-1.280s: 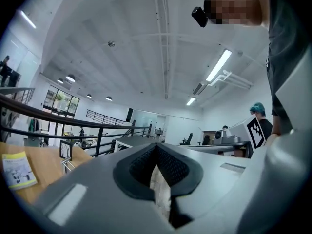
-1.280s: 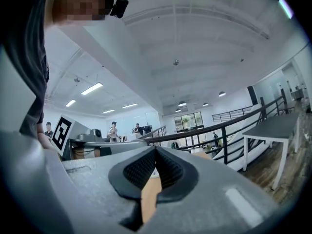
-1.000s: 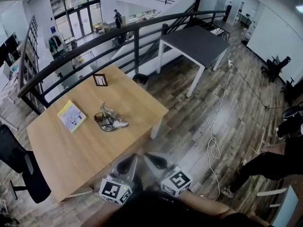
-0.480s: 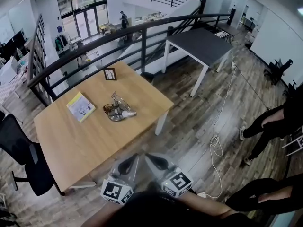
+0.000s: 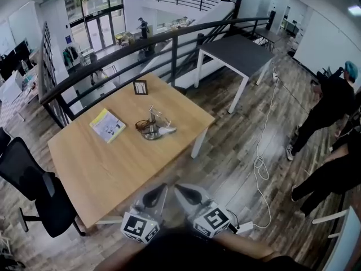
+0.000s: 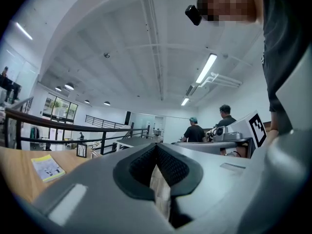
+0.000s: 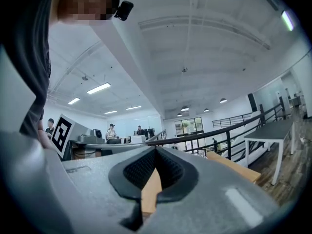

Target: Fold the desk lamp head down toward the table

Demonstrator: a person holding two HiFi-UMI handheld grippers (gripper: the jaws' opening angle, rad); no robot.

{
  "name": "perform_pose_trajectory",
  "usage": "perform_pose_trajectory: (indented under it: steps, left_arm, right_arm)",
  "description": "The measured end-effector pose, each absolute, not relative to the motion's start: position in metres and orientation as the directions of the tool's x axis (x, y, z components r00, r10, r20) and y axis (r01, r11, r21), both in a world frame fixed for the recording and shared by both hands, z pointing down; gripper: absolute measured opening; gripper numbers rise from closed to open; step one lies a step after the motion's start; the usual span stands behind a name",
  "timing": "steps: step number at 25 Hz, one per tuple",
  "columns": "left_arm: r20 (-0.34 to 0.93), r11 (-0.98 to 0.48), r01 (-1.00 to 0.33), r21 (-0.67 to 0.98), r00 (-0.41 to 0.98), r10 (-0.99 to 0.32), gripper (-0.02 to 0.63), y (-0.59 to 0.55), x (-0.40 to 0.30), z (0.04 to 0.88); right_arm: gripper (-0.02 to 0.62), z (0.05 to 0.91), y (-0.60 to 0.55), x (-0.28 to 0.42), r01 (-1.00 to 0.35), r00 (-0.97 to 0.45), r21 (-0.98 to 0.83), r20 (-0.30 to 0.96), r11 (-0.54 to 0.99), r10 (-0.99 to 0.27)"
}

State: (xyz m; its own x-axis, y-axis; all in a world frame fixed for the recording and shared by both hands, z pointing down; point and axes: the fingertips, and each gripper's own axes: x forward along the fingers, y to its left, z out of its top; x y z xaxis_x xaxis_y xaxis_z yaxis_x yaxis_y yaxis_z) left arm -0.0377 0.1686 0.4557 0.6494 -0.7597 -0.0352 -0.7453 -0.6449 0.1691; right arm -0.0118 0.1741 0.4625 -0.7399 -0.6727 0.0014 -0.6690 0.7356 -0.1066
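From the head view we see the desk lamp (image 5: 153,127) standing near the middle of the wooden tabletop (image 5: 101,174), a yellow booklet (image 5: 107,125) to its left and a small picture frame (image 5: 140,87) behind it by the far edge. At this size we cannot tell how the lamp head is angled. The left gripper (image 5: 153,195) and right gripper (image 5: 189,195) sit side by side at the bottom of the picture, off the near edge of the tabletop and well apart from the lamp. We judge the task not yet begun: the reach, the hold on the head and the fold are all left to do. We find no container on the tabletop. In the left gripper view the left gripper (image 6: 156,152) has its fingers pressed together with nothing between them, and the booklet (image 6: 47,167) lies far off to the left. In the right gripper view the right gripper (image 7: 155,161) likewise has its fingers closed on nothing, and only an edge of the tabletop (image 7: 234,167) shows beyond them.
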Motion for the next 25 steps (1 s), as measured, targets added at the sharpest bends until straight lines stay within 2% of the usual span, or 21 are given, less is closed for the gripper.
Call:
perform_pose_trajectory:
  steps: [11, 25]
  left_arm:
    - [-0.039, -0.723, -0.673, 0.154, 0.727, -0.686, 0.002, 0.206, -0.069, 0.453]
    - [-0.044, -0.754, -0.637, 0.158, 0.759, -0.65, 0.002, 0.221, -0.088, 0.457]
  right_arm:
    - [0.002, 0.47, 0.219, -0.053, -0.715, -0.694, -0.119, -0.003, 0.689, -0.72]
    - [0.002, 0.472, 0.235, -0.068, -0.757, -0.648, -0.116, 0.008, 0.643, -0.761]
